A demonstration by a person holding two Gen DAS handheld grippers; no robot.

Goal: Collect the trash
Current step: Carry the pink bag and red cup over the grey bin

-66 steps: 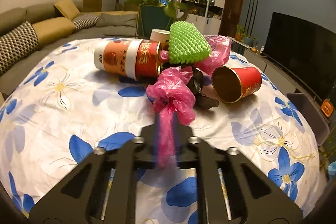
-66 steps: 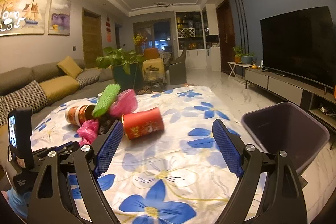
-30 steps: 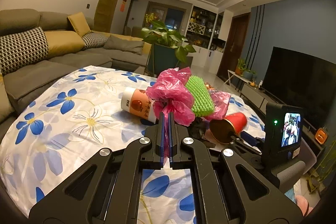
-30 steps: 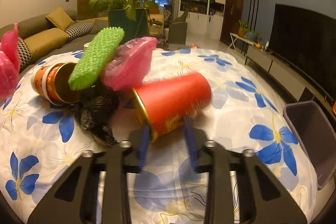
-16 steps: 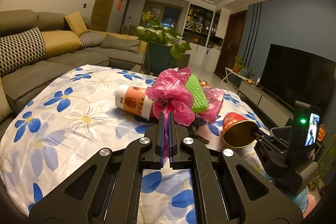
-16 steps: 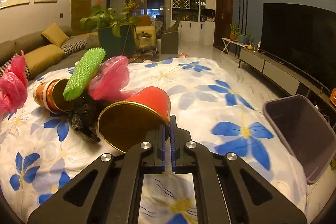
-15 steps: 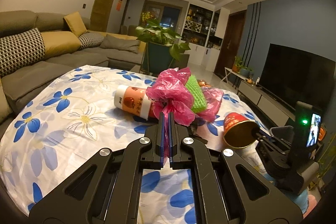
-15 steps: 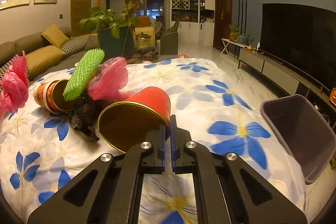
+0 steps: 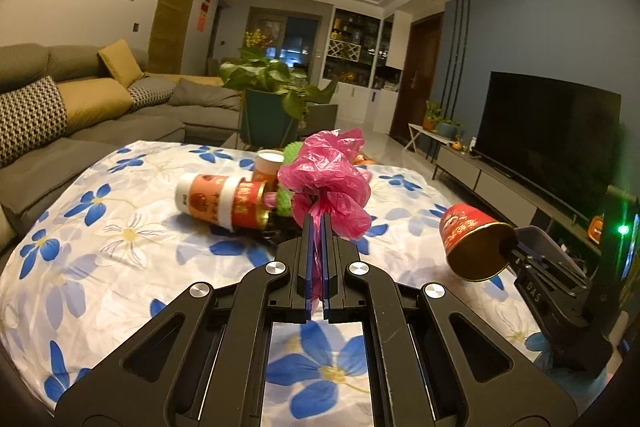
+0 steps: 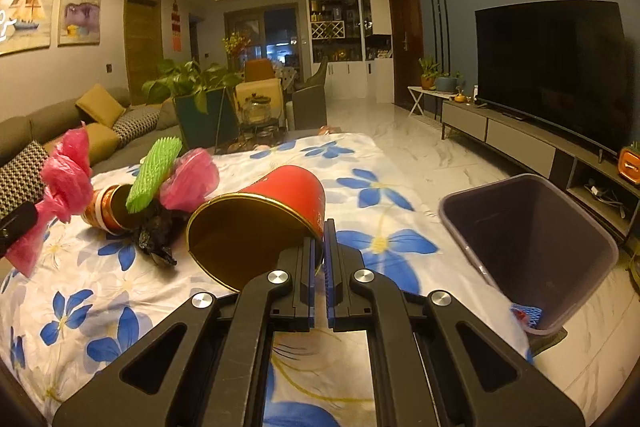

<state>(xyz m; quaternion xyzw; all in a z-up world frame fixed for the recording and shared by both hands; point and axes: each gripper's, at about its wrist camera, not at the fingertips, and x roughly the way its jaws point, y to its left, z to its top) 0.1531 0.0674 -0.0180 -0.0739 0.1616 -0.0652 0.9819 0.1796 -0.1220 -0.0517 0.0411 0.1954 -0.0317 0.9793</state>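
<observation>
The red paper cup point(image 10: 260, 219), a smooth tapered cylinder with a gold lining, is lifted off the worktop point(image 10: 360, 163), its rim clamped between the right gripper point(image 10: 319, 247) fingers, mouth turned toward the camera. The left gripper point(image 9: 317, 247) has its fingers pressed together on a crinkled pink plastic bag point(image 9: 326, 183), which stands up above them in a bunched knot. To the right, beyond the worktop's edge, an open grey plastic bin point(image 10: 528, 247) with rounded corners tilts toward the cup, with bare marble floor point(image 10: 420, 147) past it. On the flower-printed cloth to the left lie a ribbed green foam net point(image 10: 154, 173), another pink bag point(image 10: 192, 177), a crumpled black bag point(image 10: 154, 235) and an orange-and-white cup point(image 9: 208, 201) on its side, all touching in one heap.
</observation>
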